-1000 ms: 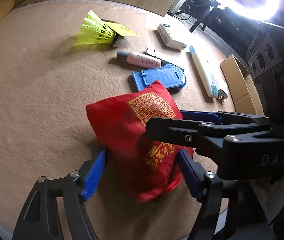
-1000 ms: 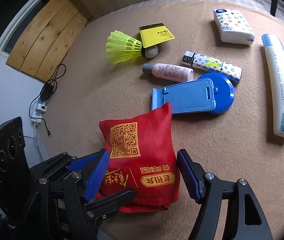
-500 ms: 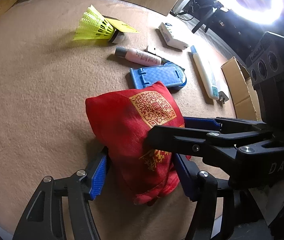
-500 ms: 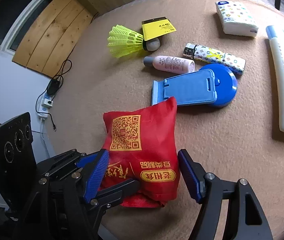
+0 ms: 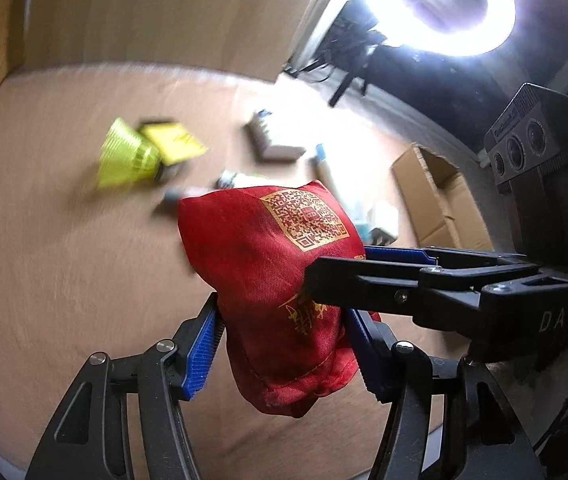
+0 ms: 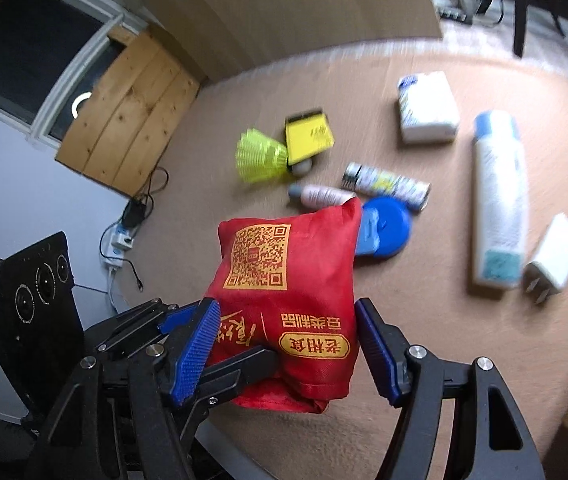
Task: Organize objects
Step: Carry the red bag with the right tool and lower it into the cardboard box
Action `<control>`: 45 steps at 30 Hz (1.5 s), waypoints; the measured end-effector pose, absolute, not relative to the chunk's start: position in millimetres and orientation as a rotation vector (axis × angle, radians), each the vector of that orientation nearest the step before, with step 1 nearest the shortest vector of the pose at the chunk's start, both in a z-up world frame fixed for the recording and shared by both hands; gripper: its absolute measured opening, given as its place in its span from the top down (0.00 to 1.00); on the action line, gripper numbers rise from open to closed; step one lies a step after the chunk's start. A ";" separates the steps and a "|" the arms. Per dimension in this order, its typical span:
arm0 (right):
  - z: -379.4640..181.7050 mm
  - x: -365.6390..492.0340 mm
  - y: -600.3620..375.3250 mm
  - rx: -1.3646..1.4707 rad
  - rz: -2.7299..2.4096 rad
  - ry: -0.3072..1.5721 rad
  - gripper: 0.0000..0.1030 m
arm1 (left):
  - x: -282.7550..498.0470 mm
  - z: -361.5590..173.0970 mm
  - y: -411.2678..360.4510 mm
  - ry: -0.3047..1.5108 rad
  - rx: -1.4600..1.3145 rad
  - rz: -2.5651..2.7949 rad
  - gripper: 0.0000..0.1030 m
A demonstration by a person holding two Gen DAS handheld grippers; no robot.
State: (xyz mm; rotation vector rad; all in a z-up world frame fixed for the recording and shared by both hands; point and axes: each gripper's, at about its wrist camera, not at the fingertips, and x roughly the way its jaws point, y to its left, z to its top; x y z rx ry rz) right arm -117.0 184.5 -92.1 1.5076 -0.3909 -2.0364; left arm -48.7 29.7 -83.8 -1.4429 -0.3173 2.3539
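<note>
I log one red pouch (image 5: 268, 276), contents hidden, clamped between my left hand-held gripper (image 5: 284, 344) and right hand-held gripper (image 6: 287, 348), off the bench (image 6: 463, 340).

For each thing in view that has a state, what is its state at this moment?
Red fabric pouch: lifted off the table, clamped.
Left hand-held gripper: shut on the pouch.
Right hand-held gripper: shut on the pouch.
Brown cardboard box: open.
Yellow plastic shuttlecock: lying on its side.
White lotion bottle: lying flat.
</note>
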 end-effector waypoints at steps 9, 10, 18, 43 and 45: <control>-68.9 -94.0 269.1 1.474 -2.193 -0.445 0.36 | -60.6 -55.0 115.4 -0.207 -1.343 2.285 0.38; -68.3 -91.0 278.3 1.475 -2.209 -0.449 0.36 | -61.6 -53.9 126.8 -0.201 -1.336 2.269 0.38; -67.3 -69.1 381.8 1.491 -2.357 -0.543 0.36 | -67.1 -53.9 235.8 -0.117 -1.274 2.156 0.38; -97.4 -69.3 491.8 1.585 -2.510 -0.553 0.36 | -85.5 -90.7 374.0 0.039 -1.314 2.049 0.37; -96.7 -69.6 493.9 1.589 -2.522 -0.550 0.36 | -86.5 -89.4 373.3 0.049 -1.310 2.058 0.37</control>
